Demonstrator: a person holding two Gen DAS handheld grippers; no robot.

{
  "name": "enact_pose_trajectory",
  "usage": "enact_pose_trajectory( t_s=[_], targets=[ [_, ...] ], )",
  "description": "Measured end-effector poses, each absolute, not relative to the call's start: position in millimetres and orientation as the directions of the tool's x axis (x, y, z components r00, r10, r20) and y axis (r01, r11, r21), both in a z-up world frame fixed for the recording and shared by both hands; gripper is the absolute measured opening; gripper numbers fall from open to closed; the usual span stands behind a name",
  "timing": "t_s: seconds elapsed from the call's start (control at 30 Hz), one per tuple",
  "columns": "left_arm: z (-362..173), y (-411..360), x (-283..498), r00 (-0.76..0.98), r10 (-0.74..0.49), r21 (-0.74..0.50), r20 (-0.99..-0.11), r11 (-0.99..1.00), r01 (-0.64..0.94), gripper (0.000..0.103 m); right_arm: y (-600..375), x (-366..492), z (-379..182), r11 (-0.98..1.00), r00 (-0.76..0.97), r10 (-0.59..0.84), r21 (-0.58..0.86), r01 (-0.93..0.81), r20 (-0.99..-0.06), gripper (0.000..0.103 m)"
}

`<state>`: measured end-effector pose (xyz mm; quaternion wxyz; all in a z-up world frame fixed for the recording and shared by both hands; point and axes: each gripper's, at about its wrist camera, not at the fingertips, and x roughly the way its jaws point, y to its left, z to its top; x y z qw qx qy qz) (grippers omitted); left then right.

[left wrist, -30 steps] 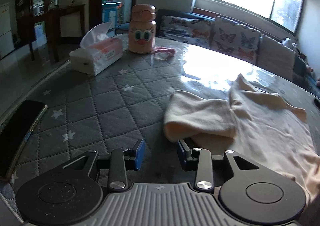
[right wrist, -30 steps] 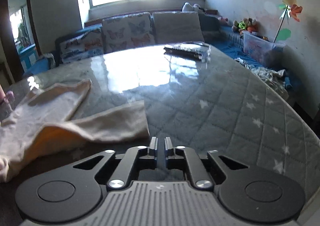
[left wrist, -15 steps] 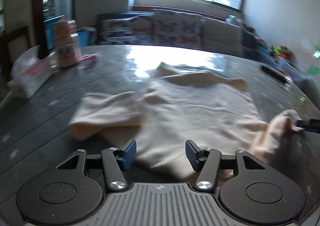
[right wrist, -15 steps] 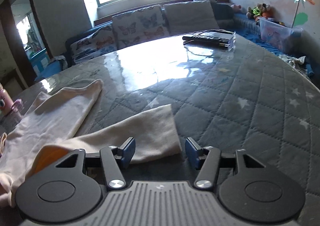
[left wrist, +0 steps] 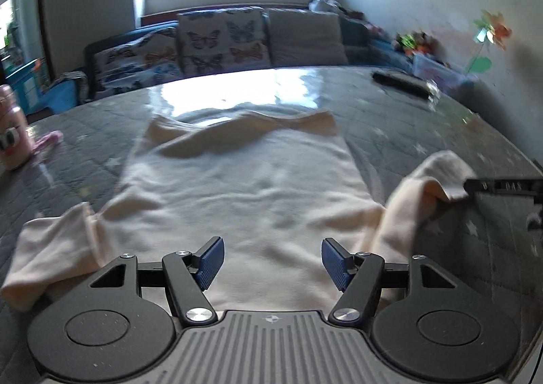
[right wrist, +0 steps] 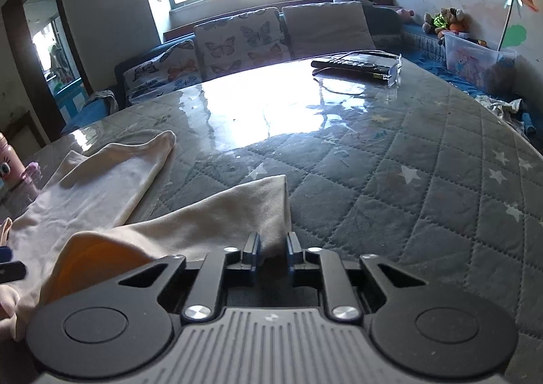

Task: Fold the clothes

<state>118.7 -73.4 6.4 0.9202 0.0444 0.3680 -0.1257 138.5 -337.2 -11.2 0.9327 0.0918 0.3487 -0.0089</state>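
A cream long-sleeved top (left wrist: 244, 187) lies flat on the grey quilted table (left wrist: 424, 132), collar end nearest me. My left gripper (left wrist: 273, 260) is open and empty, just above the top's near edge. Its left sleeve (left wrist: 51, 248) lies folded at the left. My right gripper (right wrist: 273, 246) has its jaws closed on the end of the right sleeve (right wrist: 237, 211); from the left wrist view the right gripper (left wrist: 475, 186) holds that sleeve (left wrist: 431, 177) raised off the table.
A pink cartoon bottle (left wrist: 10, 132) stands at the table's left edge. A black remote and case (right wrist: 356, 66) lie at the far right of the table. A sofa with butterfly cushions (right wrist: 241, 41) runs behind the table.
My left gripper swung right from the tissue box side to face the top's middle and opened wider. My right gripper opened, then closed on the right sleeve end.
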Motion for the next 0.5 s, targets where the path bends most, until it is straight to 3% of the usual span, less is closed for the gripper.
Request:
enact_pose_trajectory(
  t_s=[0.33, 0.5],
  targets=[
    [-12, -113, 93, 0.614, -0.330, 0.001, -0.717, 0.880, 0.474, 0.067, -353, 89, 8, 0.994, 0.760, -0.060, 0.033, 0.107, -0.647, 0.010],
    [-12, -120, 81, 0.599, -0.368, 0.007, -0.711, 0.848, 0.529, 0.067, -365, 85, -1, 0.985, 0.723, -0.122, 0.008, 0.174, -0.680, 0.016]
  ],
)
